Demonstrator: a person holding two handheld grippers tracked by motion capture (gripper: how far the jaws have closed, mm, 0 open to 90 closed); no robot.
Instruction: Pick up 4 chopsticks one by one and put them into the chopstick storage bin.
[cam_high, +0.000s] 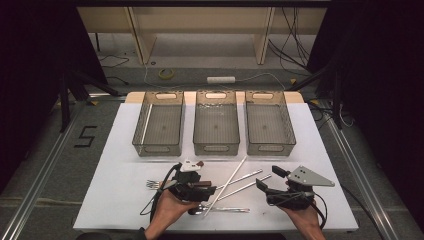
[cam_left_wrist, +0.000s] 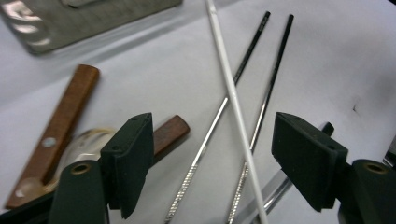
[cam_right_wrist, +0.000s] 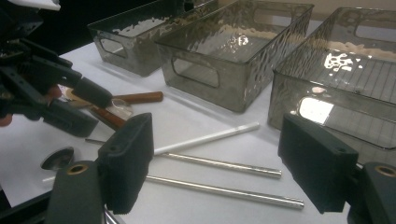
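A white tabletop (cam_high: 125, 150) carries three clear bins (cam_high: 216, 129) in a row along its far side, and the cutlery lies loose on the near side. We read the step in hand as the reach for a first piece to sort. Our left hand-held gripper (cam_left_wrist: 212, 154) hovers low with its jaws wide apart and nothing between them, straddling the white chopstick (cam_left_wrist: 232, 100), which crosses over two metal chopsticks (cam_left_wrist: 261, 109). Wooden-handled utensils (cam_left_wrist: 63, 119) lie just beside its left jaw, and a fork (cam_high: 154, 184) rests behind it. Our right hand-held gripper (cam_right_wrist: 215, 163) waits open and empty, near the metal pair. Next, we judge, the left one must drop and close squarely on the white stick alone, without pinching the metal ones beneath.
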